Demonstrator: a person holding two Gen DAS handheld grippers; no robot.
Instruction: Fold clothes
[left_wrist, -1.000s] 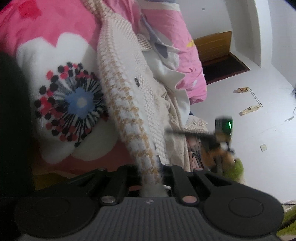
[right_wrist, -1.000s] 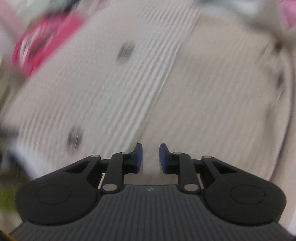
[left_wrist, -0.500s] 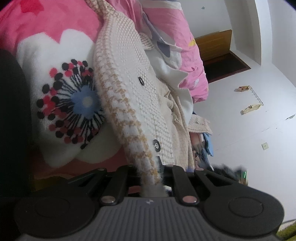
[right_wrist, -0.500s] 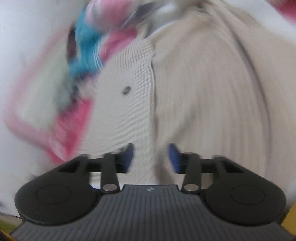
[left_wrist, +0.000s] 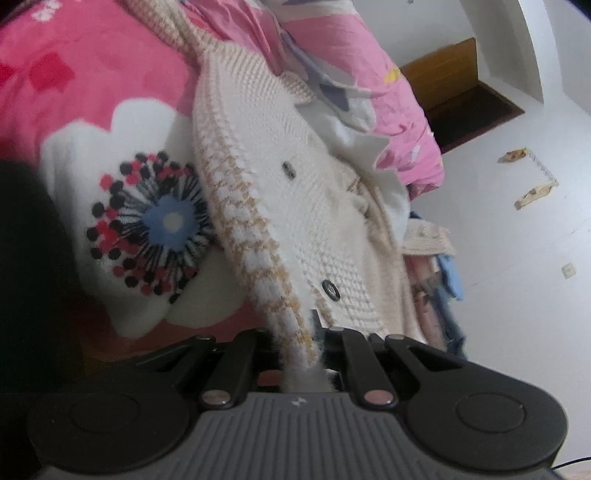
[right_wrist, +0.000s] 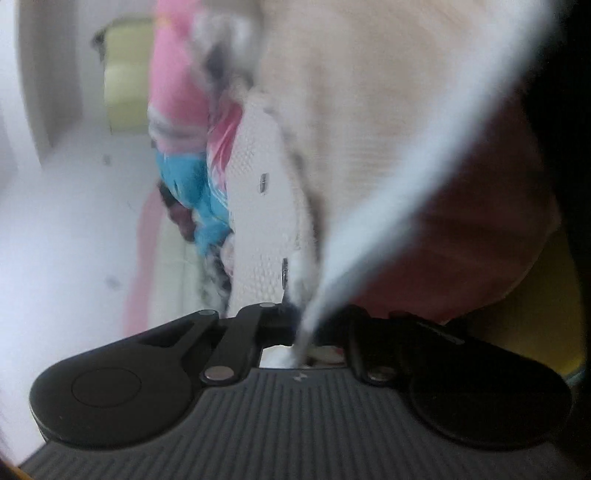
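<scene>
Both grippers, left gripper (left_wrist: 301, 341), right gripper (right_wrist: 301, 338), jaws clamped on cardigan (left_wrist: 295, 206) edge; fingertips buried, right view blurred.

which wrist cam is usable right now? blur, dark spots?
Left wrist view: mostly sharp, cardigan knit and buttons readable, left gripper shut on its edge; dark out-of-focus mass at left edge; fisheye bends the walls. Right wrist view: heavy motion blur, cardigan smeared, right gripper pinching fabric, black area at right edge.

One knitted cardigan (left_wrist: 288, 206) runs up from between the left tongs (left_wrist: 301, 345). It shows two dark buttons (left_wrist: 330, 289). One flower-print blanket (left_wrist: 110, 206) lies left of them.
</scene>
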